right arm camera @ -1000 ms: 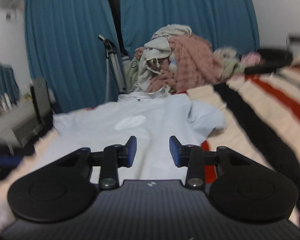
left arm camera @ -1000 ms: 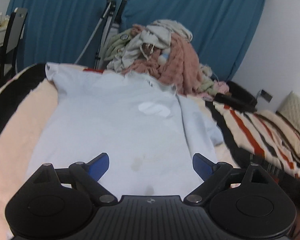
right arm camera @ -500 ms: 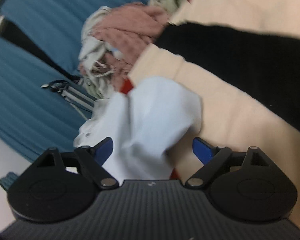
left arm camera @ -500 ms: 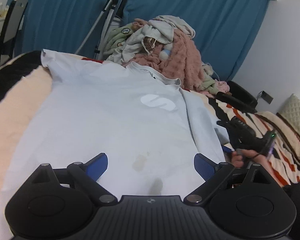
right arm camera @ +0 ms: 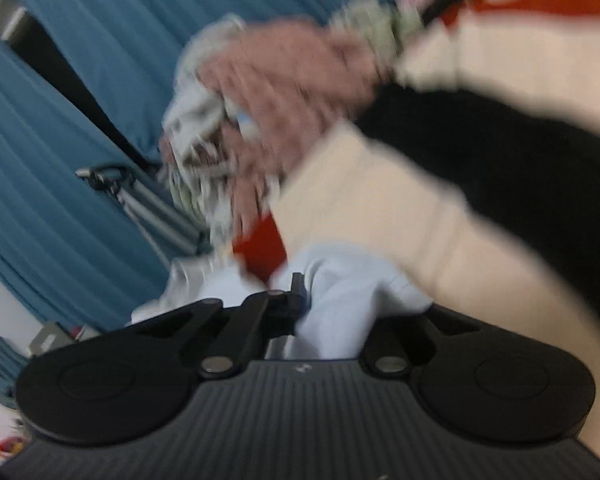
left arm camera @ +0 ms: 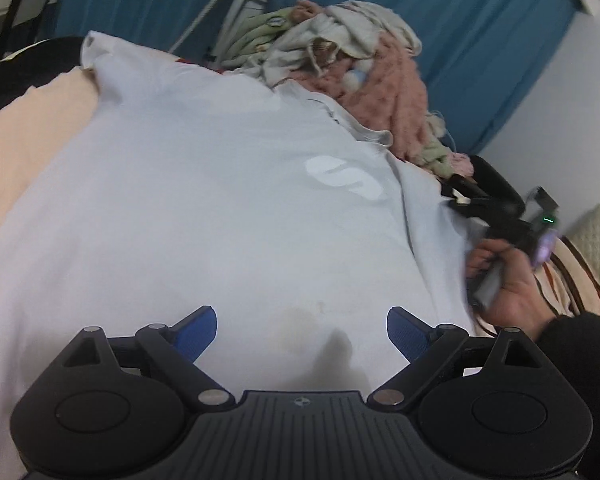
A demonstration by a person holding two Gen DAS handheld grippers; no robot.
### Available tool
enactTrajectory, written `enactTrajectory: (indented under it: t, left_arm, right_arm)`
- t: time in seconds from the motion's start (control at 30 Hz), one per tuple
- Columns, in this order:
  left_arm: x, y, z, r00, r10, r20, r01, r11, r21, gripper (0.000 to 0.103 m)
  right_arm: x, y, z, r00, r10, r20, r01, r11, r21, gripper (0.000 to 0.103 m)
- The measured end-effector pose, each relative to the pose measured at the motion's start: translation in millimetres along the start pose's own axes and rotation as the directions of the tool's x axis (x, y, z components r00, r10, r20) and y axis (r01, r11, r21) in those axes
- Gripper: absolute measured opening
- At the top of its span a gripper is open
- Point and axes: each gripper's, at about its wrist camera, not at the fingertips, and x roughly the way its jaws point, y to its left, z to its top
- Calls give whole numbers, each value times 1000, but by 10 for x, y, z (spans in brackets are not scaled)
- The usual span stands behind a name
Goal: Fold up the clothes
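Striped bed carries spread pale-blue shirt; clothes heap behind.

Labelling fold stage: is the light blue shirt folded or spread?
Spread: the light blue shirt lies flat on the bed, logo up, no fold across its body.

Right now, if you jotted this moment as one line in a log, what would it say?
step: gather sleeve | left claw: open over shirt | right claw: shut on sleeve | fold: not yet made
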Motion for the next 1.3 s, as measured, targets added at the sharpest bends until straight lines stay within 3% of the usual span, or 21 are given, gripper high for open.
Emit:
enactTrajectory:
  t: [0.1, 0.2, 0.27, 0.43, 0.47, 0.53, 0.57, 0.7, 0.83, 0.9, 0.97, 1.1, 1.2, 1.3]
  left_arm:
    - [-28, -41, 9, 1000, 14, 27, -15, 999, 29, 94]
    - [-34, -100, -4, 999, 22, 35, -24, 997, 68, 94]
    - [-26, -137, -19, 999, 27, 36, -31, 995, 97, 94]
    - [32, -184, -24, 998, 45, 34, -49, 990, 133, 94]
    - [45, -186, -19, 998, 48, 34, -52, 990, 134, 94]
    - [59, -194, -11, 998, 51, 34, -55, 989, 135, 94]
    - [66, -199, -7, 998, 52, 34, -56, 989, 136, 94]
    - [47, -186, -13, 999, 46, 29, -49, 989, 136, 94]
    - [-48, -241, -44, 999, 36, 36, -41, 985, 168, 94]
    - [-125, -283, -76, 999, 26, 43, -34, 981, 190, 93]
    - [-210, -324, -113, 999, 16, 45, -25, 977, 212, 93]
    - [-422, -406, -212, 1000, -25, 14, 21, 972, 235, 91]
    - [-612, -508, -337, 996, -86, -38, 93, 959, 267, 83]
    - [-784, -642, -547, 982, -138, -127, 171, 937, 305, 74]
  right_arm:
    - [-204, -37, 213, 989, -29, 146, 42, 996, -83, 5]
    - [-352, -268, 416, 955, -133, 264, 164, 982, -96, 5]
    - [-322, -456, 497, 936, -228, 269, 259, 962, -84, 5]
    - [-266, -714, 530, 935, -301, 187, 324, 940, -104, 13]
    - [-265, -710, 531, 937, -307, 168, 328, 937, -116, 18]
    - [-307, -669, 520, 940, -310, 142, 329, 933, -145, 80]
    - [-365, -622, 503, 943, -303, 140, 324, 932, -163, 89]
    - [-737, -283, 404, 942, -295, 159, 331, 892, -308, 88]
    - [-1422, 94, 241, 945, -273, 178, 324, 842, -431, 88]
    - [-1864, 241, 142, 949, -262, 177, 314, 848, -428, 88]
    - [-2314, 379, 18, 963, -236, 133, 270, 867, -420, 88]
    - [-3140, 675, -238, 982, -175, 64, 185, 866, -465, 88]
    - [-3622, 805, -430, 986, -167, 13, 153, 865, -478, 88]
    - [-4007, 866, -590, 993, -117, 4, 107, 891, -441, 88]
